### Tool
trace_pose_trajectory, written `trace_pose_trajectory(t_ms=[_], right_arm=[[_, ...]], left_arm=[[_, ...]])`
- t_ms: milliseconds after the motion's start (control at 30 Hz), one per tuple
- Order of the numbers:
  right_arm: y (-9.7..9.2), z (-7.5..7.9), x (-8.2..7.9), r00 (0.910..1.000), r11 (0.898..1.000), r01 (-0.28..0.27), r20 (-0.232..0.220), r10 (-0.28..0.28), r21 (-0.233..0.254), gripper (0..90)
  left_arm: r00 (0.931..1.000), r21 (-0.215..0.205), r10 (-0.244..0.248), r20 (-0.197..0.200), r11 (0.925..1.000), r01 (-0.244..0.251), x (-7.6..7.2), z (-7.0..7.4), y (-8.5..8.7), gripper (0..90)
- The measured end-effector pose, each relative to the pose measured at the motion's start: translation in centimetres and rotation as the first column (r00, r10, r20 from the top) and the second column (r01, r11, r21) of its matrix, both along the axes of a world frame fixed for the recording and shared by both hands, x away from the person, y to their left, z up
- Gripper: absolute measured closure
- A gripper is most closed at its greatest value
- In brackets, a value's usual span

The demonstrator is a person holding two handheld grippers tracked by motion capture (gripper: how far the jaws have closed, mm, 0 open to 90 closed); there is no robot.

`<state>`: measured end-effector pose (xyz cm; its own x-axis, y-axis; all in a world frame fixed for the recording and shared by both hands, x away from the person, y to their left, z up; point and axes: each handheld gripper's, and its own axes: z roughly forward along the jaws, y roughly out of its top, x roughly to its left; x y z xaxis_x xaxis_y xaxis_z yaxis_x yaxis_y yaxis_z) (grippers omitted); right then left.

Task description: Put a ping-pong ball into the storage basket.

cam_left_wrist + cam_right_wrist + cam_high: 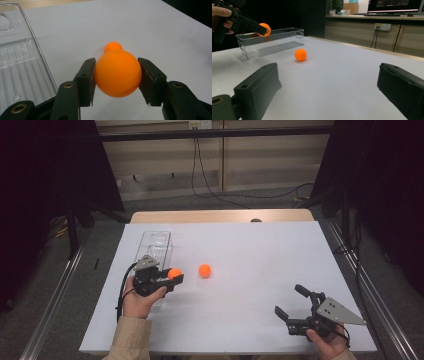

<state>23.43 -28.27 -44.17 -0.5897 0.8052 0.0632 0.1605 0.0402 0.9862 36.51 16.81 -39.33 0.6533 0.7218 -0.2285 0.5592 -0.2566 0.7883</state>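
My left gripper (173, 279) is shut on an orange ball (174, 273), held above the table just right of a clear plastic bin (155, 251). In the left gripper view the ball (117, 73) sits squeezed between both black pads. A second orange ball (205, 270) lies on the white table to the right of the held one; it shows beyond the held ball (113, 46) and in the right gripper view (300, 55). My right gripper (291, 302) stands open near the front right of the table, with nothing between its fingers (257, 87).
The white table sheet (260, 255) is bare between the two grippers. The long clear bin (272, 42) lies along the table's left side. Cables run across the floor behind the table. Dark curtains flank both sides.
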Motion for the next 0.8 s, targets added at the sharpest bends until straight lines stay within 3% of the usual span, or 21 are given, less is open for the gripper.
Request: trace_pose_trajectory(t_ms=[800], right_arm=[[0.0,-0.03,0.05,1.0,1.0,0.002,-0.005,-0.002,0.005,3.2]], left_arm=[[0.9999,0.001,0.01,0.002,1.0,-0.01,0.0,0.15,0.53,50.8]])
